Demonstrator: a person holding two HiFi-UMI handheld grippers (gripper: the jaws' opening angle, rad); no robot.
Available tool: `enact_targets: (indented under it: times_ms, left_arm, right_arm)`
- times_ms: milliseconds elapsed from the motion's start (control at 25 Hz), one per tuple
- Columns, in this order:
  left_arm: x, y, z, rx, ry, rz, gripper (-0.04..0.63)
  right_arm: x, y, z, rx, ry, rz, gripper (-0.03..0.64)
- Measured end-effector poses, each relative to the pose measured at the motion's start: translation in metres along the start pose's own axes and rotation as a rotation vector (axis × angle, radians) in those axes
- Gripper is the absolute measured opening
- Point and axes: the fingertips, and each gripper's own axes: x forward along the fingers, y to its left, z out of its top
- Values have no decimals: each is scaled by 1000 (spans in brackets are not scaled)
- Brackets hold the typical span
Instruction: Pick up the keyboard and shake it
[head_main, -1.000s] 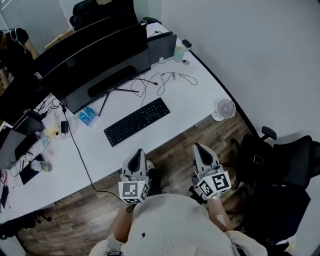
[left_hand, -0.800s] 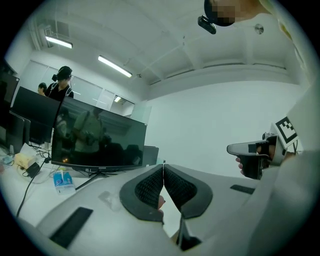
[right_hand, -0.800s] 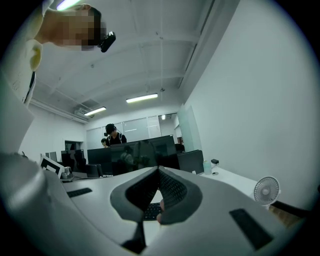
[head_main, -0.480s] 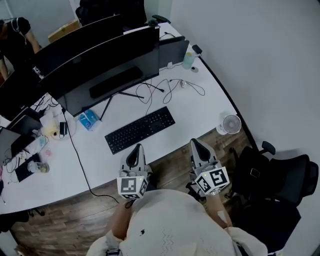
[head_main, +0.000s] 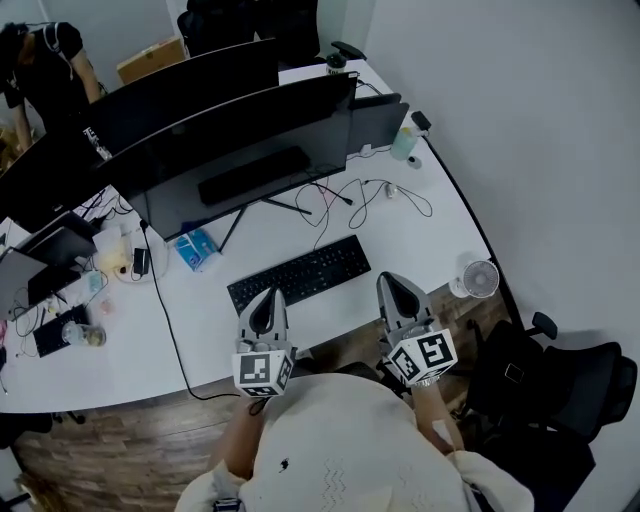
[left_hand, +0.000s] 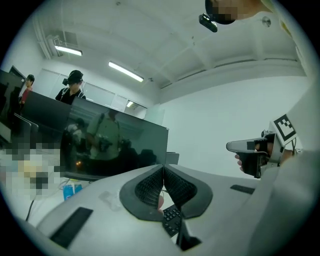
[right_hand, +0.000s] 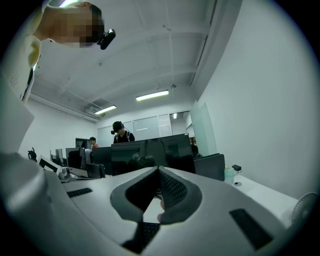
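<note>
White curved tabletop (head_main: 430, 245) carries a wide dark monitor (head_main: 250, 150), loose cables, a small fan (head_main: 480, 278) and a pale bottle (head_main: 403, 143) by the far right edge. What the bottle holds cannot be made out. The black keyboard (head_main: 300, 273) lies flat in front of the monitor, and neither gripper touches it. The left gripper (head_main: 267, 296) hangs level at its near left edge, fingers pressed together on nothing. The right gripper (head_main: 390, 282) hovers just off the keyboard's right end, fingers likewise together and empty.
</note>
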Motion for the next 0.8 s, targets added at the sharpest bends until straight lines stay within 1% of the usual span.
enact_targets:
  times_ms: [320, 480, 680, 800]
  left_arm:
    - [-19, 39, -3, -3, 15, 131, 14]
    - [-31, 51, -6, -12, 14, 210, 14]
    - [-51, 62, -7, -27, 8, 328, 14]
    - [-56, 63, -7, -40, 2, 376, 14]
  right_arm:
    - [35, 24, -15, 39, 32, 107, 2]
    - [49, 30, -20, 46, 53, 171, 2]
    - [60, 34, -20, 46, 78, 242, 3]
    - [65, 31, -22, 41, 92, 279, 2]
